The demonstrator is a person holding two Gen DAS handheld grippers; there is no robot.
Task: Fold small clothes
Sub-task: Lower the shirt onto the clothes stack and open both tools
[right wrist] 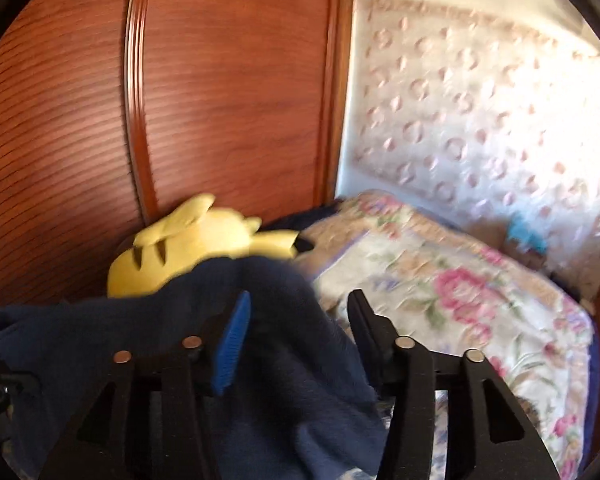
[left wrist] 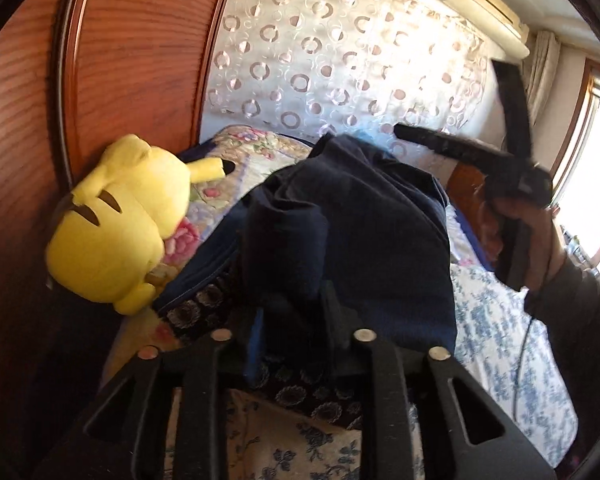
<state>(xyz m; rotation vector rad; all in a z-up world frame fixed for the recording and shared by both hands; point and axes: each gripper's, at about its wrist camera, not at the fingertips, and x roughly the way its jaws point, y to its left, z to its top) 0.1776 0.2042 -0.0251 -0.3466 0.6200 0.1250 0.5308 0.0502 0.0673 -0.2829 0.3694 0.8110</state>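
The left tool (left wrist: 296,312) is clamped on a dark navy garment (left wrist: 352,220): its two fingers sit close together with a bunch of the cloth pinched between them, and the rest of the garment rises in front of the camera in loose folds. The garment hangs above a bed (left wrist: 500,320) covered with a blue-and-white flowered sheet.

The right tool (right wrist: 300,320) has its fingers spread apart, the blue pad (right wrist: 232,344) on one finger plainly showing, and nothing is gripped between them. The garment (right wrist: 180,360) drapes across the lower left of the right wrist view, lying behind and beside that padded finger; whether it touches the pad cannot be told because the picture is blurred. In the left wrist view the right tool (left wrist: 452,120) shows at the far right of the garment, held in the person's hand (left wrist: 520,232), its two long fingers spread in a wide V just past the garment's upper edge.

Left of the garment a yellow plush toy (left wrist: 116,220) lies against a reddish wooden wardrobe (left wrist: 120,60), resting on a flowered quilt (left wrist: 236,160) with pink blossoms. Behind the garment stands a white padded headboard (left wrist: 320,48) patterned with rings. An air conditioner (left wrist: 488,12) is mounted high on the wall above the headboard, and a window (left wrist: 596,160) glows bright beyond the hand.
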